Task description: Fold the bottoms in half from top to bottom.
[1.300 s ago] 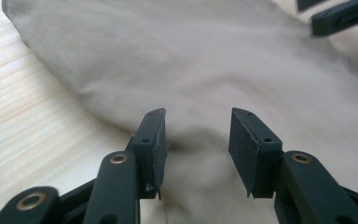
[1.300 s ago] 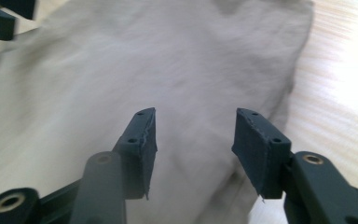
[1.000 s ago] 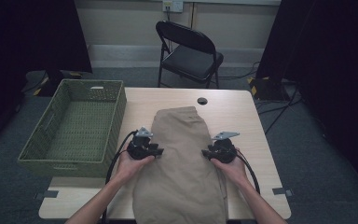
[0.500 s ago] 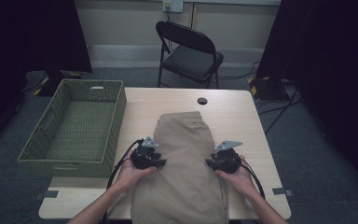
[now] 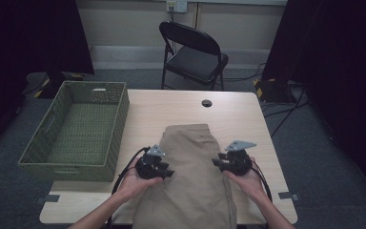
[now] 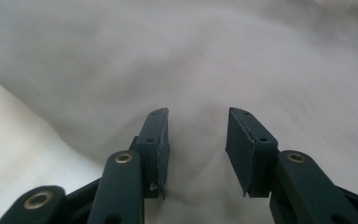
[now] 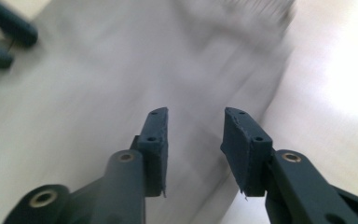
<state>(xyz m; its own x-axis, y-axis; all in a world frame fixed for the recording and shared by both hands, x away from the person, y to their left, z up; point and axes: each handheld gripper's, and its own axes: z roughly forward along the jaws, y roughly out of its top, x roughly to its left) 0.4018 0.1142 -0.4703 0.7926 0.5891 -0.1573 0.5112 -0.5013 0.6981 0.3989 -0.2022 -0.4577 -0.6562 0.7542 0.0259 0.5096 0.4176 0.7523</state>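
Garment: tan folded trousers point(image 5: 193, 176) lie lengthwise on the wooden table point(image 5: 167, 109), running from its centre to the 6 o'clock edge and draping over it
Left gripper: left gripper point(image 5: 167, 172) rests at the cloth's 9 o'clock edge, pointing toward 3 o'clock; in the left gripper view its jaws stand apart with pale fabric point(image 6: 214, 70) between and beyond them, nothing pinched
Right gripper: right gripper point(image 5: 215, 162) sits at the cloth's 3 o'clock edge, pointing toward 9 o'clock; in the right gripper view its jaws are parted over the blurred fabric point(image 7: 121, 70), with bare tabletop point(image 7: 335, 70) at 3 o'clock
Hands: the person's forearms enter from 6 o'clock, one on each side of the garment
Basket: green woven basket point(image 5: 57, 160) stands at the table's 9 o'clock side, well apart from the trousers
Background: black folding chair point(image 5: 193, 50) beyond the table at 12 o'clock; a small dark hole point(image 5: 207, 103) in the tabletop just past the garment's far end
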